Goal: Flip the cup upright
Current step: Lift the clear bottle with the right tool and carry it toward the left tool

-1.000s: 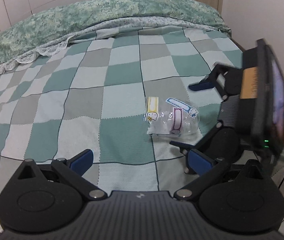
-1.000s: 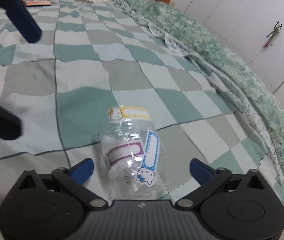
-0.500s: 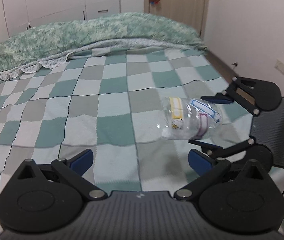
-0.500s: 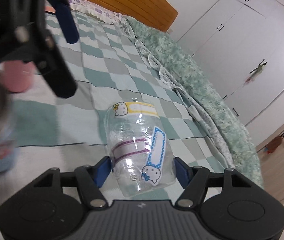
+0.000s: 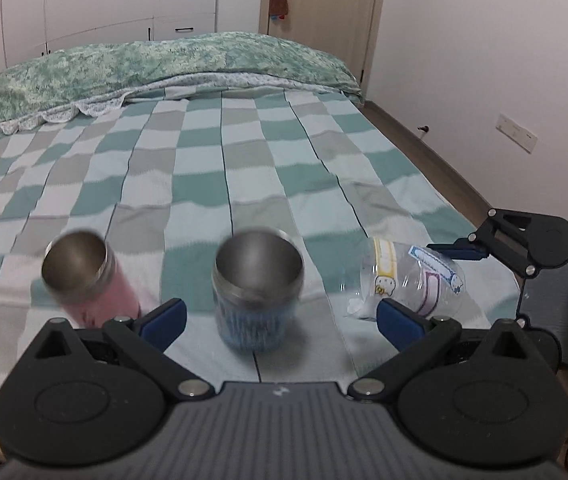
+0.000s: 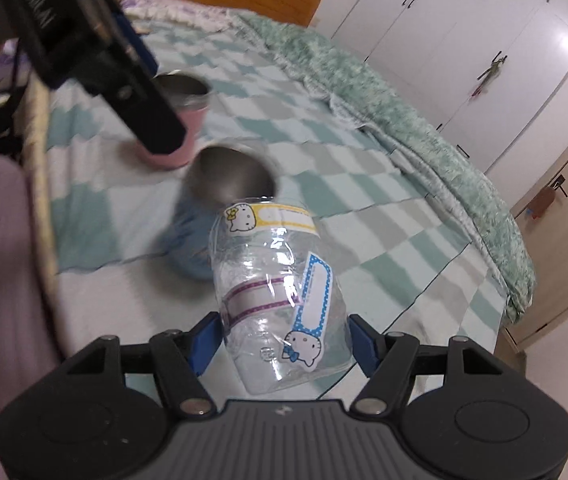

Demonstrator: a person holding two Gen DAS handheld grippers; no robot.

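Note:
A clear plastic cup (image 6: pixel 275 296) with cartoon cat stickers is held between the blue pads of my right gripper (image 6: pixel 284 338), which is shut on its base end, its open rim pointing away. In the left wrist view the cup (image 5: pixel 412 280) lies tilted on its side above the checked bedspread, with the right gripper (image 5: pixel 524 240) behind it. My left gripper (image 5: pixel 279 320) is open and empty, hovering in front of a blue cup.
A blue metal cup (image 5: pixel 257 292) and a pink metal cup (image 5: pixel 83 280) stand upright on the checked bedspread (image 5: pixel 243 168). A green quilt (image 5: pixel 155 64) lies rolled at the far end. The bed's right edge drops to the floor (image 5: pixel 436 156).
My right gripper has closed on the clear cup and lifted it. My left gripper has drawn back and swung left, so the blue and pink cups have come into its view.

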